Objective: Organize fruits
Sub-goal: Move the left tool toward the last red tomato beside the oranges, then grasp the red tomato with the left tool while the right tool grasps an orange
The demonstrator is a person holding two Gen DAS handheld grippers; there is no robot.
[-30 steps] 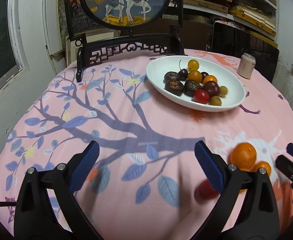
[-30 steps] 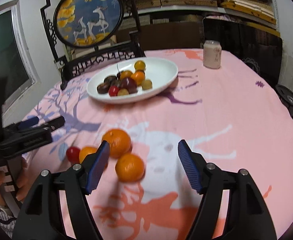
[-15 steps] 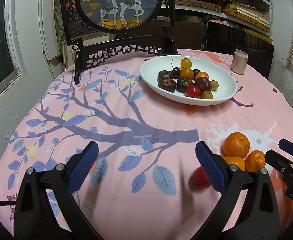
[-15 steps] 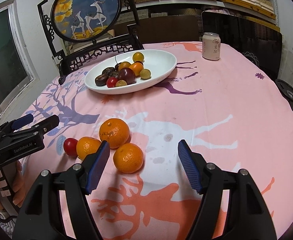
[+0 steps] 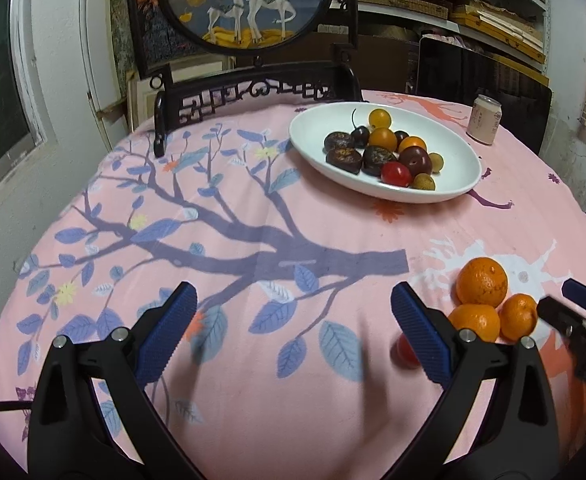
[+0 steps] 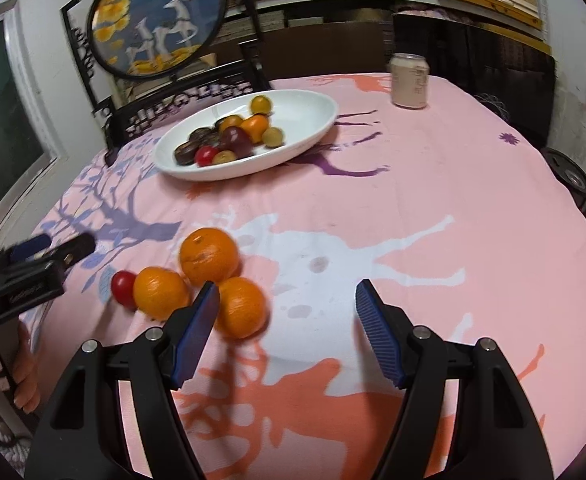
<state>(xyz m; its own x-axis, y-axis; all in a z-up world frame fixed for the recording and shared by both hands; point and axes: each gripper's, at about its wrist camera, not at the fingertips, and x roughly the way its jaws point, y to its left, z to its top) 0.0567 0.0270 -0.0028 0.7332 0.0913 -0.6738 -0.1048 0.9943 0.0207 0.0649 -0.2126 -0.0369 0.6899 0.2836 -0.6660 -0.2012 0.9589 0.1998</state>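
left wrist view: the left claw (image 5: 293, 320) hangs released over bare pink cloth on the bench (image 5: 253, 420), gripping nothing; the red tomato (image 5: 404, 352) peeks out behind its right finger, likely its pick
right wrist view: the right claw (image 6: 285, 316) stands spread and empty, its left finger just before the nearest orange (image 6: 240, 307) of three clustered loose, probably bound for the white dish (image 6: 313, 120) holding the sorted fruit

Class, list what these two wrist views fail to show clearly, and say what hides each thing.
- Red fruit: left view, half behind a finger.
- Nearest orange: right view, partly behind a finger.
- Can label: too small and blurred.
- Right gripper: left view, cut by the edge.
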